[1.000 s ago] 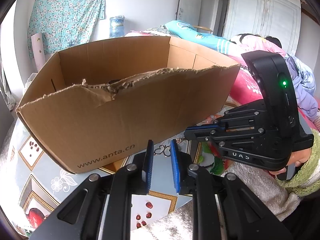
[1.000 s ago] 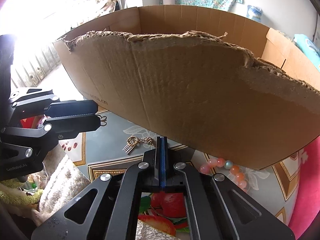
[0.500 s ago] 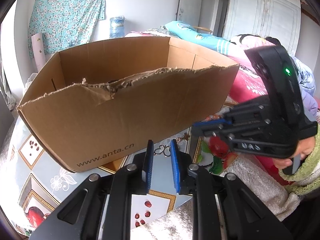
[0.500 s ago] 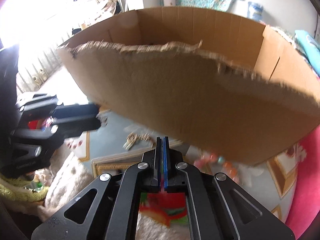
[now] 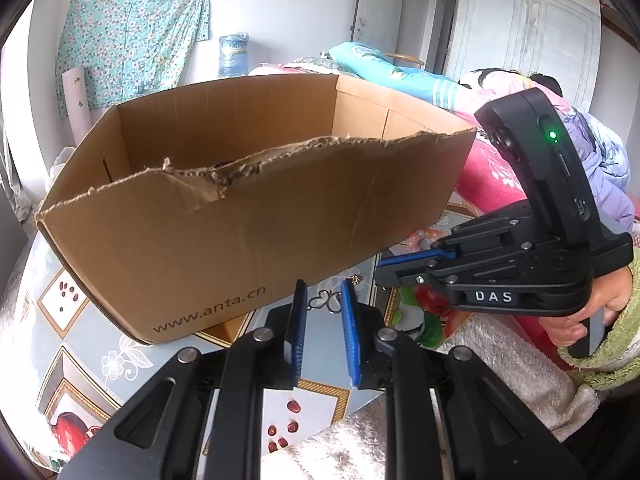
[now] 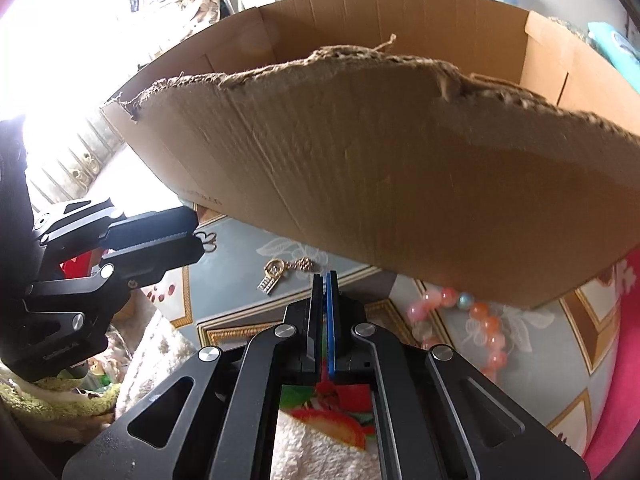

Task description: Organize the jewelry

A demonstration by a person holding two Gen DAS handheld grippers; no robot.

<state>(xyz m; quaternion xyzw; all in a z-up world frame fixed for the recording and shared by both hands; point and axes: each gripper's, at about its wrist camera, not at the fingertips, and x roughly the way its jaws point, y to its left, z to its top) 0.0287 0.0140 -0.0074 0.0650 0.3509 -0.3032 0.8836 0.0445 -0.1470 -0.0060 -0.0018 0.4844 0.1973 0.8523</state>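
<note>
While both grippers angle down toward the patterned tablecloth (image 6: 240,256) in front of the cardboard box (image 5: 256,216), neither one holds anything. The left gripper (image 5: 323,304) has its blue pads a narrow gap apart, with only cloth showing between them. The right gripper (image 6: 325,280), held in a hand (image 5: 588,308) in a green fuzzy sleeve (image 5: 612,344), has its pads pressed together on nothing and points left across the near side of the box. A gold chain with a charm (image 6: 280,274) lies on the cloth just beyond the right gripper's tips, to their left. A bracelet of pink and orange beads (image 6: 476,320) lies to the right, partly under the box's near wall.

Compared with a second ago, the left gripper sits as it did, its gap unchanged. The right gripper has rolled slightly and shifted a little, so the chain now lies closer to its tips; it remains closed. Box, chain and beads lie where they were.
</note>
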